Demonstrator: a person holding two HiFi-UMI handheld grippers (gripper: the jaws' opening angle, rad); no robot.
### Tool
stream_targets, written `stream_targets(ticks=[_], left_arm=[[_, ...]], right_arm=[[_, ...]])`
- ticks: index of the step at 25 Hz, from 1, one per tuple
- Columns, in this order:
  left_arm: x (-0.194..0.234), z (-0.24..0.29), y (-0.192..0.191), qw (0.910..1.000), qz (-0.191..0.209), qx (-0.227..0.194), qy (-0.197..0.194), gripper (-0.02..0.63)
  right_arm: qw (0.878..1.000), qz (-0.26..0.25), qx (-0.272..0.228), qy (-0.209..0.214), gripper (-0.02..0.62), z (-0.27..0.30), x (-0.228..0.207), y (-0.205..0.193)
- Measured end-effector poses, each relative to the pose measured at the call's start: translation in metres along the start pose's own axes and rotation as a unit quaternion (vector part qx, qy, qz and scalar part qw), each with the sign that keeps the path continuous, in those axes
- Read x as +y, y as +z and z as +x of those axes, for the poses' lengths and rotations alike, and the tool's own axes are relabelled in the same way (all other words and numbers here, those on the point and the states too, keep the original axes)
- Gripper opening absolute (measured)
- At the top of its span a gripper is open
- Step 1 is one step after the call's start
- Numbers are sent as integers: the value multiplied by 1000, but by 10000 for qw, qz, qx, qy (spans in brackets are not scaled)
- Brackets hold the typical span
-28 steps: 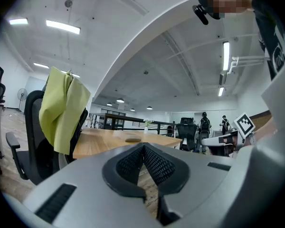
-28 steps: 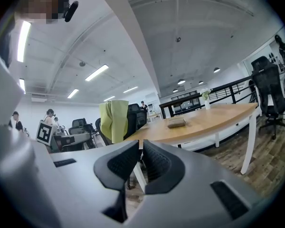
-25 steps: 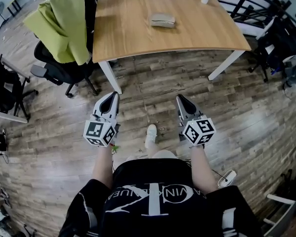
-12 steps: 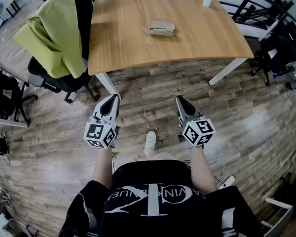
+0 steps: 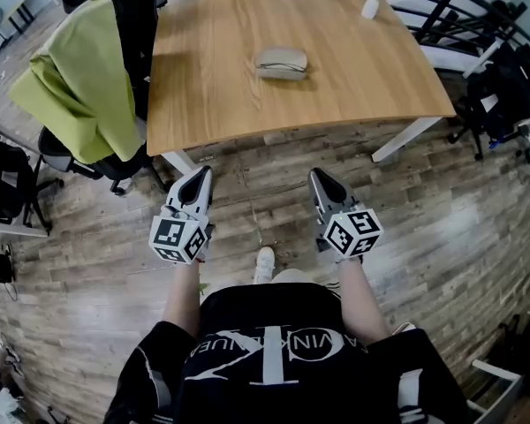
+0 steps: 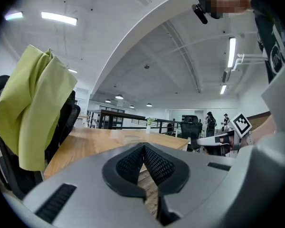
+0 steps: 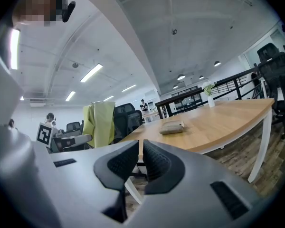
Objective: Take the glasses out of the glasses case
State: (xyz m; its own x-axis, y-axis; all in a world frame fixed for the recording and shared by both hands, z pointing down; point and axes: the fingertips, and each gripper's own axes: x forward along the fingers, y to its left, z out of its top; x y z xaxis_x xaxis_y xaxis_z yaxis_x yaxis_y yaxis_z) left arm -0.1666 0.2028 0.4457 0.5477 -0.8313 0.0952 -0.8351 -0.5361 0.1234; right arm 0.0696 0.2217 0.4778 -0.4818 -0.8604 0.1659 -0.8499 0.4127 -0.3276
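Note:
A grey closed glasses case (image 5: 281,63) lies on the wooden table (image 5: 212,87), past its middle. The right gripper view shows the same case (image 7: 172,127) far ahead on the tabletop. Both grippers hang over the floor, short of the table's near edge and well away from the case. My left gripper (image 5: 200,177) is shut, its pads meeting with nothing between them (image 6: 143,148). My right gripper (image 5: 315,178) is also shut and empty, its pads (image 7: 154,163) almost touching.
A black office chair with a yellow-green jacket (image 5: 75,73) draped over it stands at the table's left end. A small white vase (image 5: 370,7) sits at the far right corner. White table legs (image 5: 405,129) slant outward. More dark chairs (image 5: 503,69) stand to the right.
The table and case have drawn nearer and lower in the head view as the person steps forward. Both grippers keep the same shut pose in front of the body.

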Motion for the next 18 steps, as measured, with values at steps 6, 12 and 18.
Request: stream_targets(ticks=[6,12,18], left_arm=[[-4,31,8,9999,75,-45,-107,15],[1,46,10,9999,16,-31,-98,15],[-3,50,-3,9998,11,79,-198,15]], right_arm=[[10000,-31,-76,-31,38,7,-23,12],[9999,-9,-101,-120,38,8,-37,19],[9995,211,-169,-191,38,11,-47,9]])
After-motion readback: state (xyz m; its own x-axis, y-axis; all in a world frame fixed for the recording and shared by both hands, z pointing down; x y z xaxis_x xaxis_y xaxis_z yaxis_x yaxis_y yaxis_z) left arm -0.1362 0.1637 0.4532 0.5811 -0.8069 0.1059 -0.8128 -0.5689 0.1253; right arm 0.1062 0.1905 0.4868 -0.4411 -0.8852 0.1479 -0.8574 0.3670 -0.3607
